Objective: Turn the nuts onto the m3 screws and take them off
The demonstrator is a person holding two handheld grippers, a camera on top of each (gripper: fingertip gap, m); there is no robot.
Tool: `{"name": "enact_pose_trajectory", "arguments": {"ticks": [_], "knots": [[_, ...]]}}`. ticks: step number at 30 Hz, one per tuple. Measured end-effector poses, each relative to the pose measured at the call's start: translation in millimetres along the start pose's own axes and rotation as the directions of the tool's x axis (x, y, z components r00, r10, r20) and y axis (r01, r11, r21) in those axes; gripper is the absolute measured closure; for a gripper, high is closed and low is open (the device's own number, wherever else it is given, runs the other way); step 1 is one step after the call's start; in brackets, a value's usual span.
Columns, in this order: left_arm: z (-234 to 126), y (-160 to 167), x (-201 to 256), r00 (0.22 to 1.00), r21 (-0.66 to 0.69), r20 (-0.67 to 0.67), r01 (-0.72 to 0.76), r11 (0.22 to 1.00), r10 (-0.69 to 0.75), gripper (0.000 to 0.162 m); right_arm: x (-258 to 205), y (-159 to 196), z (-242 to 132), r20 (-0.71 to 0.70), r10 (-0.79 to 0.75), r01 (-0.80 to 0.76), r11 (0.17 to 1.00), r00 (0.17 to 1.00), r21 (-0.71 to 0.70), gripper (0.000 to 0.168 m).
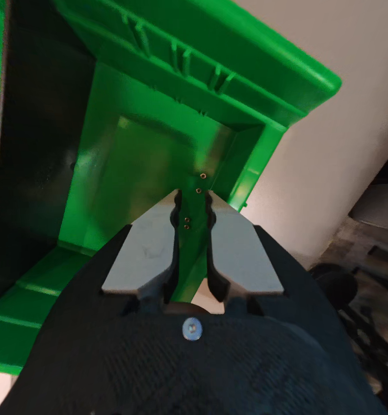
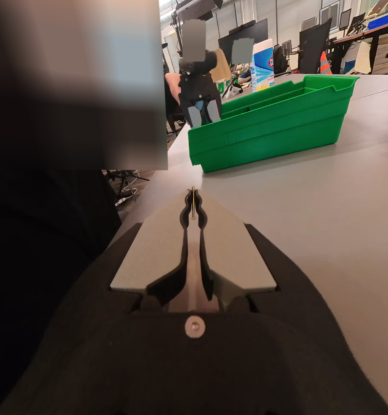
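Right gripper, grey fingers on a black body, is clamped on a thin metal screw. Screw's long axis runs along the fingers: head toward the camera, in the scalloped gap; tip pokes just past the fingertips, pointing away toward the green plastic bin. The gripper is above the grey table, near its edge.

Left gripper reaches down into the bin's end compartment, fingers parted, nothing between them. Four small brass nuts lie on the bin floor: two side by side, seen between the fingers; one at the tips; one just beyond. A black divider walls the compartment.
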State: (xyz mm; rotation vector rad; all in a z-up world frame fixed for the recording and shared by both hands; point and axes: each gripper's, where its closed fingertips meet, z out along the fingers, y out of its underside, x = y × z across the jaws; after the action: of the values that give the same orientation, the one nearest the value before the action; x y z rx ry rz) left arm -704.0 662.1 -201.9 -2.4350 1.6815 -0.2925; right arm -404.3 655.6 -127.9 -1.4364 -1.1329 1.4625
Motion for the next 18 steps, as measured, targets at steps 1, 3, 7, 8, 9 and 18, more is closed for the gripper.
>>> {"name": "enact_pose_trajectory", "arguments": {"ticks": [1, 3, 7, 8, 9, 18], "knots": [[2, -1, 0, 1.000, -0.009, 0.010, -0.025, 1.000, 0.025, 0.143, 0, 0, 0, 0.000, 0.001, -0.001, 1.000, 1.000, 0.001, 0.168], [6, -4, -2, 0.998, -0.017, 0.029, -0.053, 0.998, 0.054, 0.145, -1, 0, 1, 0.001, 0.000, 0.000, 1.000, 1.000, 0.000, 0.168], [14, -3, -2, 0.991, -0.061, 0.029, -0.132, 0.989, 0.134, 0.146, -2, 1, 2, 0.003, -0.002, 0.002, 1.000, 1.000, -0.003, 0.168], [15, -2, -3, 0.987, -0.076, 0.032, -0.157, 0.985, 0.160, 0.146, -2, 1, 2, 0.005, -0.001, 0.001, 1.000, 1.000, -0.004, 0.168], [17, -3, -3, 0.983, -0.091, 0.032, -0.180, 0.979, 0.183, 0.146, -2, 1, 2, 0.007, 0.002, -0.002, 1.000, 1.000, -0.004, 0.168], [26, -2, 3, 0.974, -0.099, -0.069, -0.224, 0.970, 0.218, 0.152, -2, 1, 3, 0.014, 0.006, -0.006, 1.000, 1.000, -0.007, 0.168]]}}
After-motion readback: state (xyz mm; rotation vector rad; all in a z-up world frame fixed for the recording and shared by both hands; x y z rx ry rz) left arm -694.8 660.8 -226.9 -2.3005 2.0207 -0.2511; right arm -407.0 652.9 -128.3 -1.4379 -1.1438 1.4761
